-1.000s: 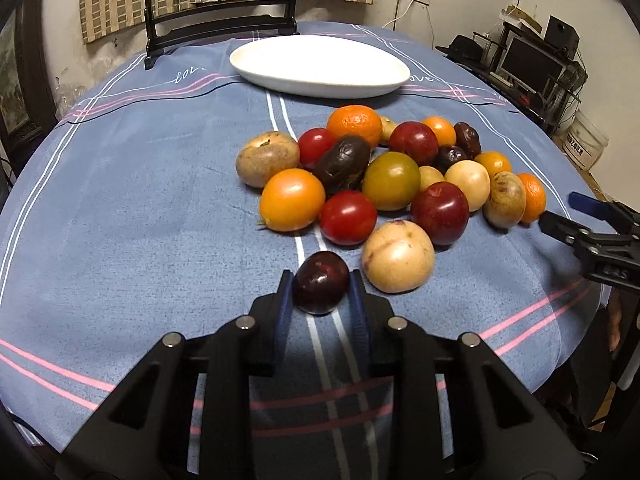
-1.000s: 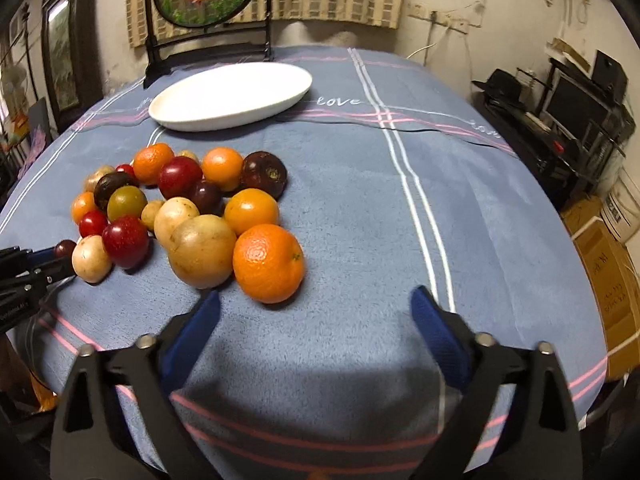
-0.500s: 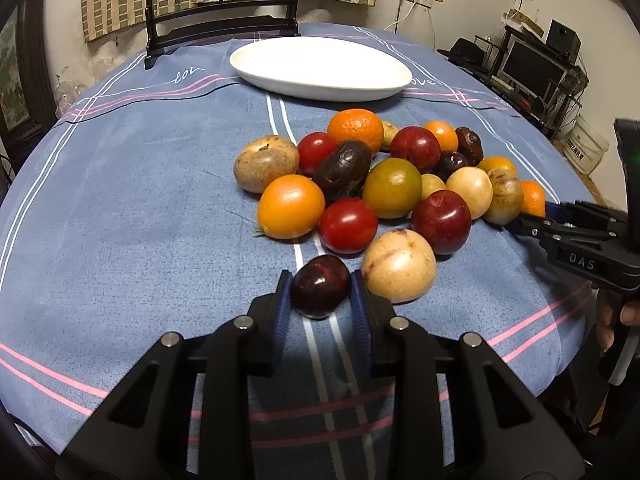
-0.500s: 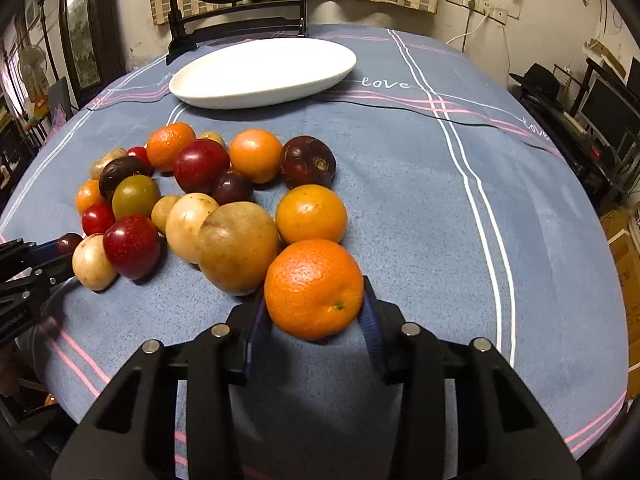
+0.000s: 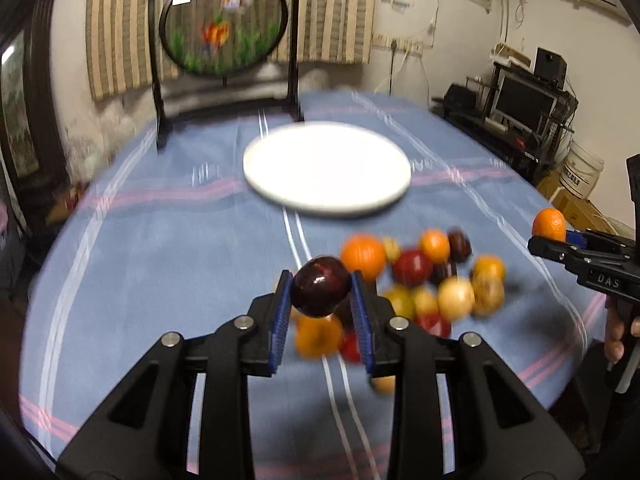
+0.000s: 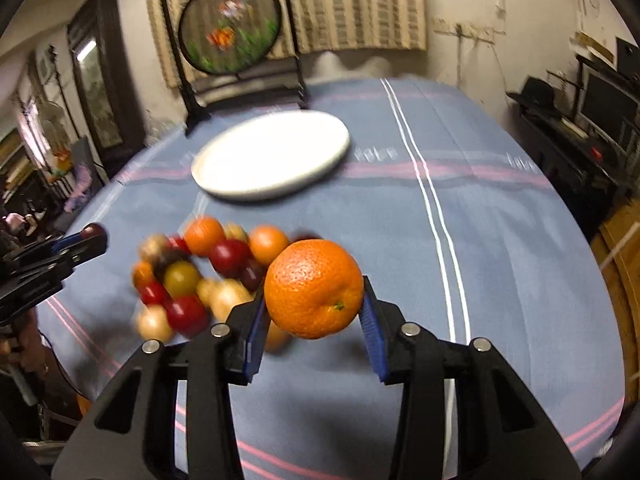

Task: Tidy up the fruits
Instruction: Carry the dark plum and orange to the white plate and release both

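- Round table (image 5: 160,240), covered in a blue cloth with pink and white stripes.
- White plate (image 5: 326,168) sat on it.
- Loose fruit pile (image 5: 424,280) lay just in front of the plate.
- Black-framed round screen (image 5: 224,28) stood behind the plate.

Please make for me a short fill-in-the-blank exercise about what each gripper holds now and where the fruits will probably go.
1. The left gripper is shut on a dark ____ plum.
2. The right gripper holds an ____ above the tablecloth.
3. The white ____ beyond the fruit pile has no fruit on it.

Missing words: red; orange; plate
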Available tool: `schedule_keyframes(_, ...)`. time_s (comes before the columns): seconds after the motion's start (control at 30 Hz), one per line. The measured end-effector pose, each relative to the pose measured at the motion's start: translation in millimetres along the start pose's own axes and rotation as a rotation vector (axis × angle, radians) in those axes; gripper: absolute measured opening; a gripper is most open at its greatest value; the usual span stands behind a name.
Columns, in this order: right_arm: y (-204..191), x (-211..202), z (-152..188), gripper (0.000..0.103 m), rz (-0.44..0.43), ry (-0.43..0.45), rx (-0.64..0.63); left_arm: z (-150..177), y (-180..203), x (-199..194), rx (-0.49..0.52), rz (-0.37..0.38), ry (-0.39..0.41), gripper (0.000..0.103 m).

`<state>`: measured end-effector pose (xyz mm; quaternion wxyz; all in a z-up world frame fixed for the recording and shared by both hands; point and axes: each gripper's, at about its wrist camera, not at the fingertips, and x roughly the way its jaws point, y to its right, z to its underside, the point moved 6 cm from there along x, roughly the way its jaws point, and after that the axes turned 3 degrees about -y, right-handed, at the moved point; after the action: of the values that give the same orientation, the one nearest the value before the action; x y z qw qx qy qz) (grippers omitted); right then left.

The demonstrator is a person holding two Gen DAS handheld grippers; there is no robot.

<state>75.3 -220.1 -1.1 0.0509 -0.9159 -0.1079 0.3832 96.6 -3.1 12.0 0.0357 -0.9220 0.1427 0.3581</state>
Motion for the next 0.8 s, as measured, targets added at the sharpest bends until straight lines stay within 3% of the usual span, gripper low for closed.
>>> schedule_keyframes(0.17, -14, 22, -59, 0.043, -0.006, 0.056, -0.029, -59, -5, 18, -0.006, 0.019, 0.055, 0.029)
schedule_keyframes(0.27, -19, 57, -93, 0.043, 0.008, 0.066, -0.031, -94, -13, 56, -0.026, 0.010, 0.050, 0.029)
schedule_keyframes(0.37, -20, 110, -116, 0.043, 0.066, -0.010, -0.048, -113, -21, 106, -0.023, -0.040, -0.013, 0.029)
schedule_keyframes(0.53, -8, 190, -136, 0.043, 0.101, -0.191, -0.039, -128, -35, 178, -0.098, -0.011, -0.136, 0.029)
schedule_keyframes(0.8, 6, 254, -151, 0.043, 0.136, -0.283, -0.022, -139, -56, 247, -0.114, -0.073, -0.211, 0.029)
